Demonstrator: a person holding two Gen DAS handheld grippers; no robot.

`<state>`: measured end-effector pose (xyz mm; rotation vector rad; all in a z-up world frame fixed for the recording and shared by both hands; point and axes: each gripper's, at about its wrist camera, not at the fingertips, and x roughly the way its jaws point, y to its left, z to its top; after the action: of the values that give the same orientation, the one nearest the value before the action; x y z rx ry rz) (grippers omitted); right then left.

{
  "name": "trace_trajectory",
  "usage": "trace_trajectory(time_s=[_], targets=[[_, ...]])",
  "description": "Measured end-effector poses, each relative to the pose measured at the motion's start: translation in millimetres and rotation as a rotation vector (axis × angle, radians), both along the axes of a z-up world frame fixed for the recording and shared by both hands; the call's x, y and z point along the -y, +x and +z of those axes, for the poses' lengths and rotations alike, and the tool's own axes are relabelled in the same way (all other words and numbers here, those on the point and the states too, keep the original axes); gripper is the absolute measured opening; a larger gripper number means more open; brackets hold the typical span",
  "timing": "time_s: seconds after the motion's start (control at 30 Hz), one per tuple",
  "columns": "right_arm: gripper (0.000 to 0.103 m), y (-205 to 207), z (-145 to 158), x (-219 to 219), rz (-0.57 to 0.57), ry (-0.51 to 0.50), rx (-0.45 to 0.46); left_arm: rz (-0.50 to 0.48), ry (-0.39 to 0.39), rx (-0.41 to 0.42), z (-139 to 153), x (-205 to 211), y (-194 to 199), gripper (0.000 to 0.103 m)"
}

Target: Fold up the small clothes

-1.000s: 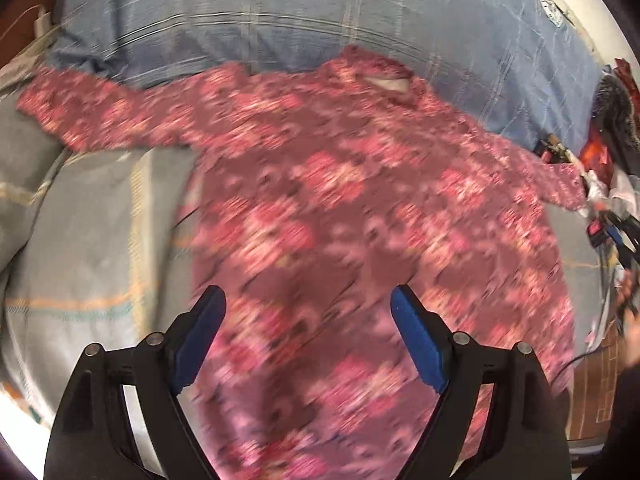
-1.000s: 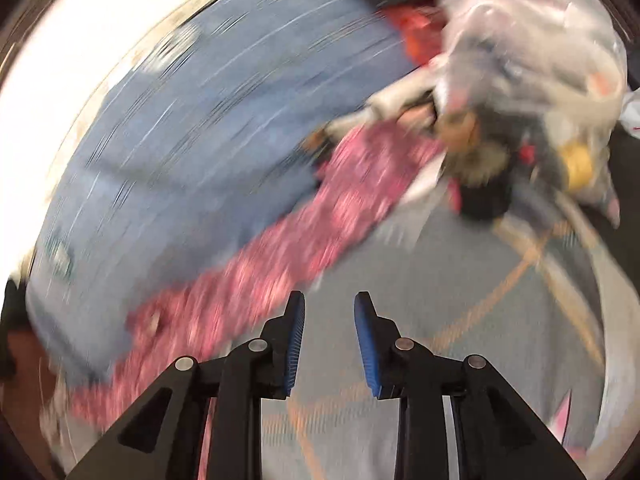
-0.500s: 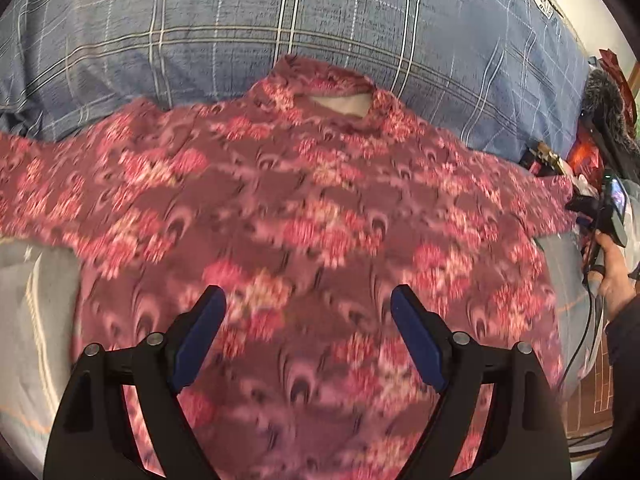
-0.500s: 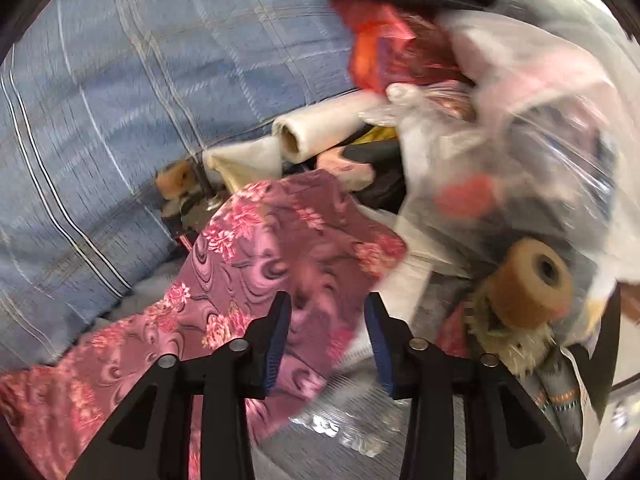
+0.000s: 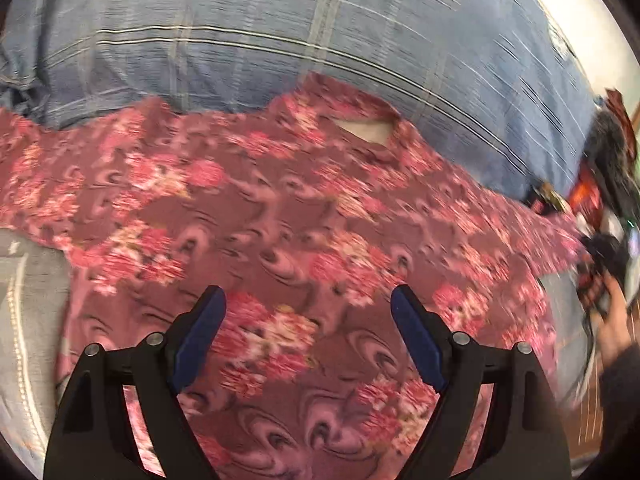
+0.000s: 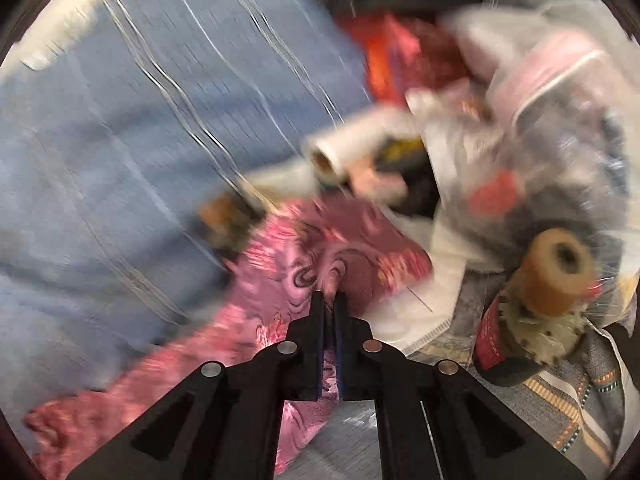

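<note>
Moved since a second ago: right hand-held gripper [image 6: 329, 300] went from part-open over bare bedding to pinched shut at the sleeve end; left hand-held gripper has slid along over the garment, jaws as wide as before
Floral shirt [image 5: 288, 240]: spread flat on the bed, collar toward the blue plaid pillow [image 5: 320, 32], both sleeves out sideways
Right sleeve [image 6: 320, 248]: at the bed's cluttered side edge, cuff fabric caught between the closed jaws as far as the blur lets me judge
Left hand-held gripper [image 5: 308, 340]: wide open above the shirt's body, holding nothing
Done: shirt laid out, one sleeve gripped
Left: every fold, by my reading; no sleeve turned in yet
Clutter: plastic bags [image 6: 540, 120] and rolls just beside the cuff
</note>
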<state>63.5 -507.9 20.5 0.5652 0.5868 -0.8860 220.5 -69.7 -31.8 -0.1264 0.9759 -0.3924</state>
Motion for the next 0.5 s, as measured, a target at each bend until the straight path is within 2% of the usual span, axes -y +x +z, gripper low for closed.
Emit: trace_trajectory(time_s=[0.1,0.23,0.4,0.5], targets=[[0.003,-3,11,-21,0.074,-0.023,0.015,0.018,-0.009,-0.023,-3,-7,4,0.085],[0.003,5,26,-65,0.177,-0.019,0.039,0.037,0.038,-0.026,-9,-7,7,0.085],[0.002,35,41,-143,0.366,0.017,0.066,0.006,0.090,-0.024,-7,1,5,0.085],[0.002,55,43,-187,0.483,0.032,0.068,0.022,0.085,-0.028,-4,-6,7,0.085]])
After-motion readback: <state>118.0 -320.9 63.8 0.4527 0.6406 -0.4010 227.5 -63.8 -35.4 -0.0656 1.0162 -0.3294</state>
